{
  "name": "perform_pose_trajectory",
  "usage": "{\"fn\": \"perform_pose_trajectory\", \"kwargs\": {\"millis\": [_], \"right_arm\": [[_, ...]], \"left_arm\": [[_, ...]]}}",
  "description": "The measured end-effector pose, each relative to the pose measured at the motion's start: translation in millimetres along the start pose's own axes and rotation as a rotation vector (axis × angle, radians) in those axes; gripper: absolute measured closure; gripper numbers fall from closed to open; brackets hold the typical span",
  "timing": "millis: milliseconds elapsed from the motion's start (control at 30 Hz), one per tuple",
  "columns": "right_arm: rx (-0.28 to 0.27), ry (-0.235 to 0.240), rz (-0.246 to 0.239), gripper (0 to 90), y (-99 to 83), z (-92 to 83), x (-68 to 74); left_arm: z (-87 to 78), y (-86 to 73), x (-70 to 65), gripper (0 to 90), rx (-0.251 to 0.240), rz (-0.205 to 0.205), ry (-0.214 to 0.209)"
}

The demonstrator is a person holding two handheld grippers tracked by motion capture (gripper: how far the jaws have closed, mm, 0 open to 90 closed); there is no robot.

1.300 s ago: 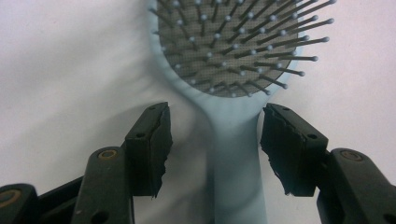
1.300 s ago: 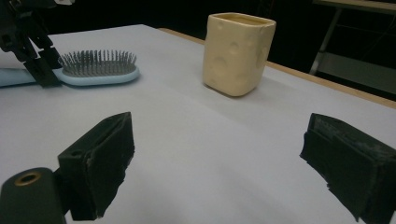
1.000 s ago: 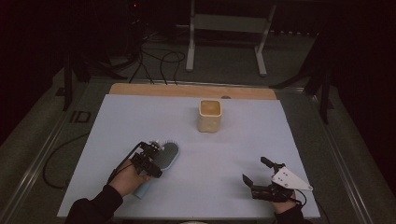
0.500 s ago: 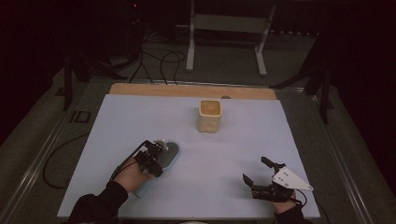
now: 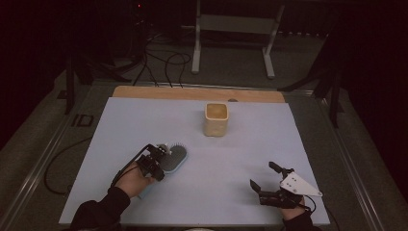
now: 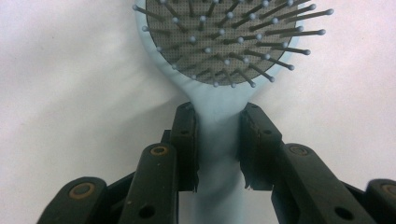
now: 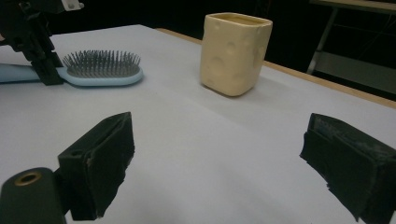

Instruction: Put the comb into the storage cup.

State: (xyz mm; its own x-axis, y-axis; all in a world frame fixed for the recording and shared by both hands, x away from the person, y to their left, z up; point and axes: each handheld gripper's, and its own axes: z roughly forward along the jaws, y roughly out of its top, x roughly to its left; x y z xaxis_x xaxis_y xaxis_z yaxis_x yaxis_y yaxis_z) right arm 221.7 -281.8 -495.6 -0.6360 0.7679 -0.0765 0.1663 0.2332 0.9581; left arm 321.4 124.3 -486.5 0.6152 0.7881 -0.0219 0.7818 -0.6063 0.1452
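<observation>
The light-blue hairbrush (image 6: 219, 135) lies flat on the pale table cover (image 5: 250, 159), bristles up, its handle running back between the jaws of the left gripper (image 6: 219, 144) and its head just ahead of them. Those jaws have just been closing, and both pads now sit against the sides of the handle's neck, so the left gripper is clamped on the hairbrush, or very nearly so. To do this grasp well, I judge the squeeze should finish evenly before any lift: the handle is narrow and smooth, and the heavy head ahead of the pads would tip it downward if the hold were loose. Farther ahead, well apart, stands the cream cup (image 5: 216, 119), upright and open. The right gripper (image 5: 265, 179) rests near the table's front edge, jaws wide apart, holding nothing.
</observation>
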Motion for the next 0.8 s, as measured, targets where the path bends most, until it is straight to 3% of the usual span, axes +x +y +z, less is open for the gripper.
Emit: {"fn": "perform_pose_trajectory", "kwargs": {"millis": [233, 267, 567, 600, 667, 800], "right_arm": [[0.000, 0.000, -0.003, 9.0, 0.0, 0.2, 0.0], [0.000, 0.000, -0.001, 9.0, 0.0, 0.2, 0.0], [-0.002, 0.001, -0.002, 9.0, 0.1, 0.0, -0.1], [-0.003, 0.000, -0.002, 9.0, 0.0, -0.1, -0.2], [-0.001, 0.001, 0.000, 9.0, -0.1, -0.2, -0.3], [0.000, 0.001, 0.000, 9.0, -0.2, 0.0, -0.4]], "left_arm": [[-8.6, -3.2, -3.4, 70.1, -0.091, 0.023, -0.007], [-14.1, -2.6, -6.2, 70.2, -0.127, 0.035, -0.005], [-38.5, 1.1, -12.5, 70.1, -0.238, 0.064, -0.001], [-43.6, 1.8, -13.9, 70.1, -0.271, 0.066, 0.009], [-45.9, 2.6, -13.9, 70.1, -0.278, 0.072, 0.007], [-58.5, 5.1, -12.6, 70.2, -0.353, 0.073, 0.008]]}}
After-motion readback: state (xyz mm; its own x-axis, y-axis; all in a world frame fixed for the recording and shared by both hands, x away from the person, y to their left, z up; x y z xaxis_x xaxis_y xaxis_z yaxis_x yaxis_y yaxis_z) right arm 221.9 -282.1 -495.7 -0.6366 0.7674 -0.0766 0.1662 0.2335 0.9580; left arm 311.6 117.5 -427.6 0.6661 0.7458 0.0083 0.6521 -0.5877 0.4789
